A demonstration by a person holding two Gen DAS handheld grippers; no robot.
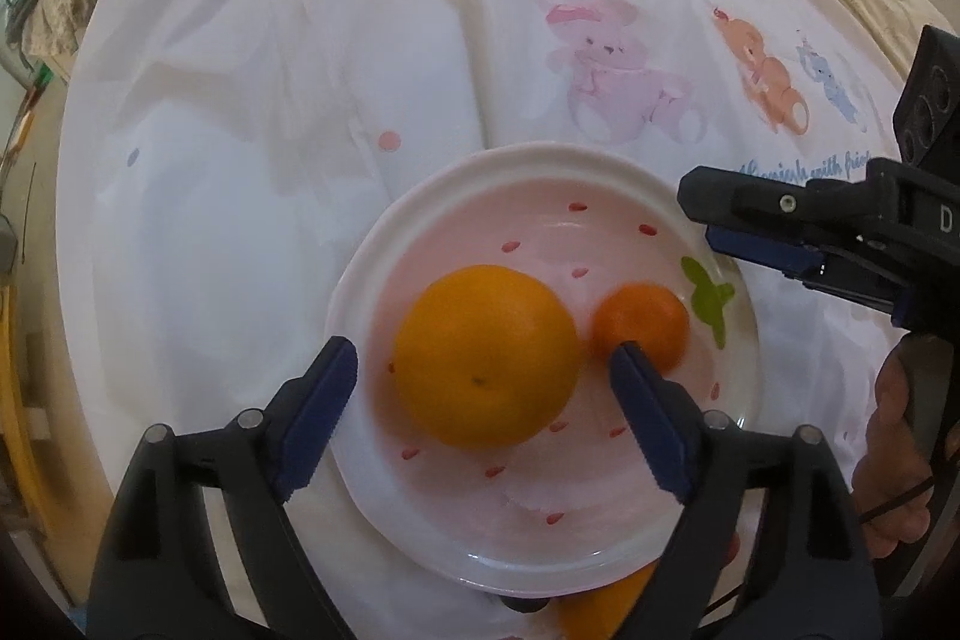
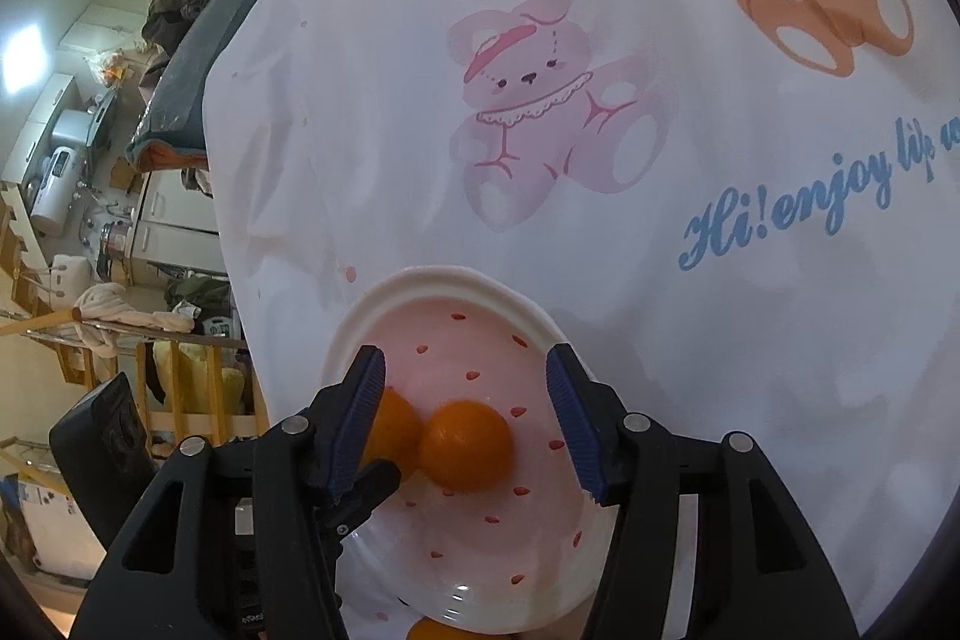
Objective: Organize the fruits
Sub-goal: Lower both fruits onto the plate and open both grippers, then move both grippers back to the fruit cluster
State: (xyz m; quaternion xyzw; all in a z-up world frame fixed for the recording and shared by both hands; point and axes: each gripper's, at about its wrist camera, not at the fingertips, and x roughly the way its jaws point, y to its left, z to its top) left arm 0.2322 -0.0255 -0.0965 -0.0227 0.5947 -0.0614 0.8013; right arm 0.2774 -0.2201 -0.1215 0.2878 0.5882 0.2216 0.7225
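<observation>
Orange fruits: two on one plate, third below its rim

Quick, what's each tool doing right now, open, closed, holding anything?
Left tool: open, astride the big orange, not gripping.
Right tool: open, holding nothing.

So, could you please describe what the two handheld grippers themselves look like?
The left gripper and right gripper match: black plastic frames with silver pivot pins and ribbed blue pads. A thin black cable loops by the hand.
</observation>
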